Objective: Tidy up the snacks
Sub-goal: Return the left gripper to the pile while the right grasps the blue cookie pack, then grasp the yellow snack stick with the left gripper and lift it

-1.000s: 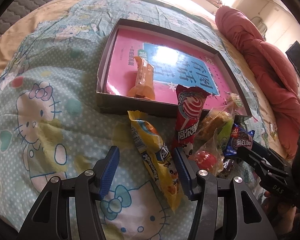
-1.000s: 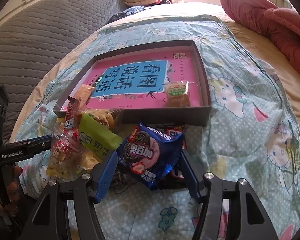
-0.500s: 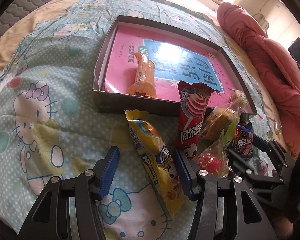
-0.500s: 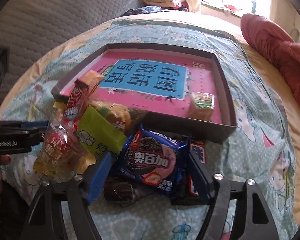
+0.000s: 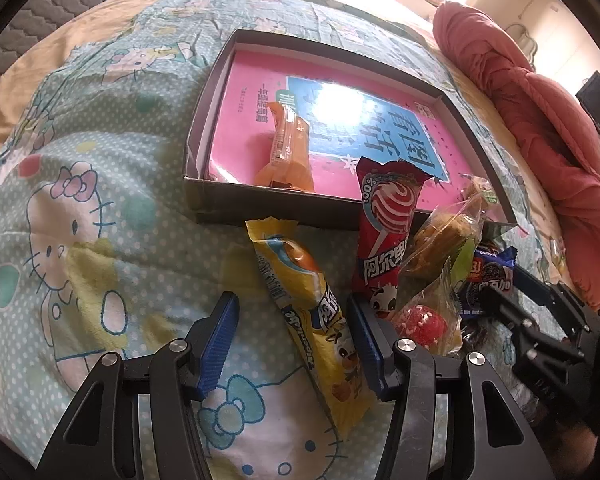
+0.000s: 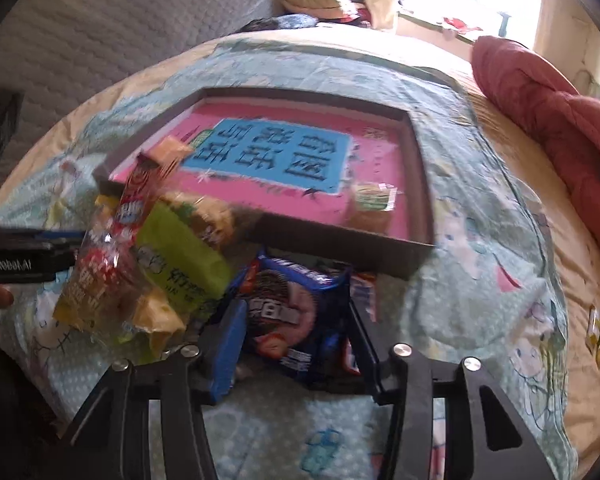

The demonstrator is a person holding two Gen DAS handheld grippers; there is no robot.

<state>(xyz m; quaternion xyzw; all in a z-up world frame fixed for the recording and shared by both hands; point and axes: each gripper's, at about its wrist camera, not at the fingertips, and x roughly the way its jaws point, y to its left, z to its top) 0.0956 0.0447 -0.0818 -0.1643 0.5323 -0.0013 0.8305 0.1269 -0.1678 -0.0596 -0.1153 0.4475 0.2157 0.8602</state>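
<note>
- Shallow box (image 5: 204, 128): lies on the patterned bedspread (image 5: 80, 200) with its open face up, a pink booklet (image 5: 340, 128) lining its floor. It is judged to be the collecting place for the snacks. 2 are in it: an orange packet (image 5: 288, 148) near the left end and a small wrapped cake (image 6: 374, 198) in the near right corner.
- Loose snacks: a pile lies just outside the box's near wall, judged to be awaiting transfer. A red lollipop packet (image 5: 384, 236) leans over the wall's rim.
- Left gripper (image 5: 294, 344): its jaws are spread apart, holding nothing. A long yellow packet (image 5: 308, 304) lies on the bedspread between the blue pads (image 5: 218, 344), slanting from far left to near right. Its near part sits close against the right pad; whether it touches cannot be told. The left pad is well apart from it.
- Right gripper (image 6: 296, 342): parted and not yet gripping, as judged from the gaps at both sides. A blue cookie packet (image 6: 296, 312) sits between its pads, its far end toward the box wall. The view is blurred, so contact cannot be confirmed.
- A green-labelled packet (image 6: 184, 256) and a clear bag with a red sweet (image 5: 424, 320) lie between the 2 grippers.
- Both grippers straddle their targets lengthwise, which is judged to set up a pinch across each packet's narrow width.
</note>
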